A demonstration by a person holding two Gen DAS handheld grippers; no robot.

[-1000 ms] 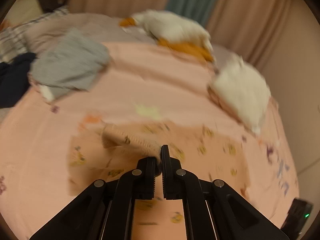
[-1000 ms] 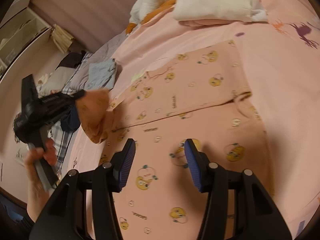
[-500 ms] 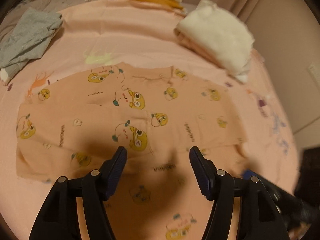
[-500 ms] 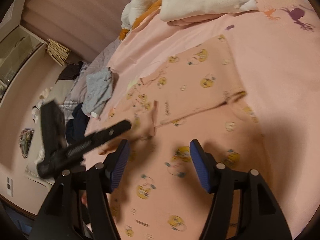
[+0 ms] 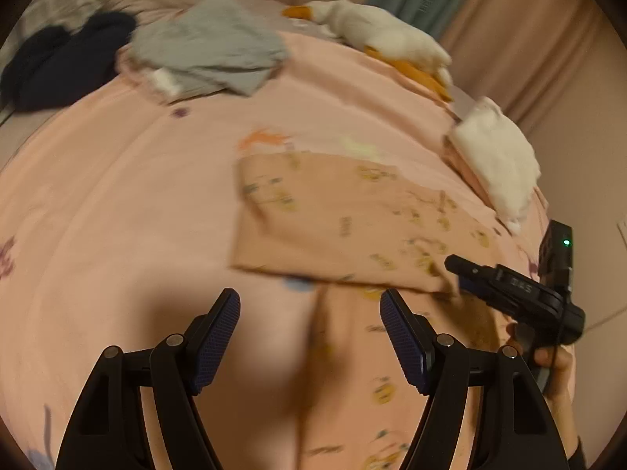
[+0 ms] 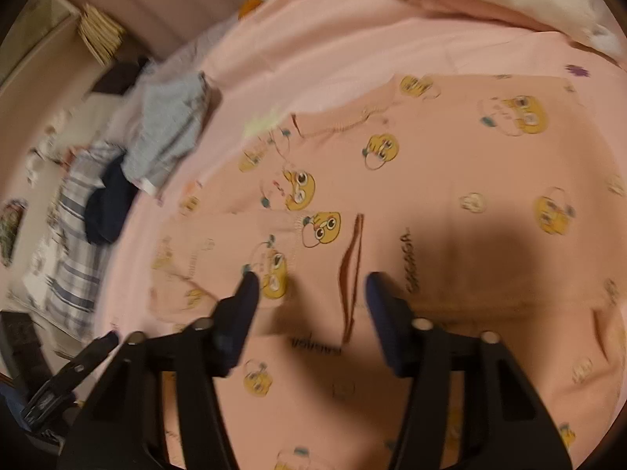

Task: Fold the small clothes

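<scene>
A small peach garment printed with yellow cartoon faces (image 5: 345,219) lies on the pink bed sheet (image 5: 117,196), its left part folded over. My left gripper (image 5: 309,297) hovers at the garment's near left edge; its jaws are opening and nothing is gripped. In the right wrist view the garment (image 6: 450,164) fills the middle, with a dark crease (image 6: 352,266) running down it. My right gripper (image 6: 313,280) hangs just above that crease, its jaws closing but the pads still apart from the cloth. In the left wrist view the right gripper (image 5: 456,270) sits at the fold's right corner.
A grey garment (image 5: 211,51) and dark navy clothes (image 5: 62,62) lie at the far left. A white and orange plush toy (image 5: 376,35) and a folded white blanket (image 5: 497,156) sit at the back right. Striped bedding (image 6: 74,235) lies off the sheet's left edge.
My left gripper let go of the garment's edge, opened wide and swung to the garment's left side. The right gripper came lower over the cloth and its jaws narrowed.
</scene>
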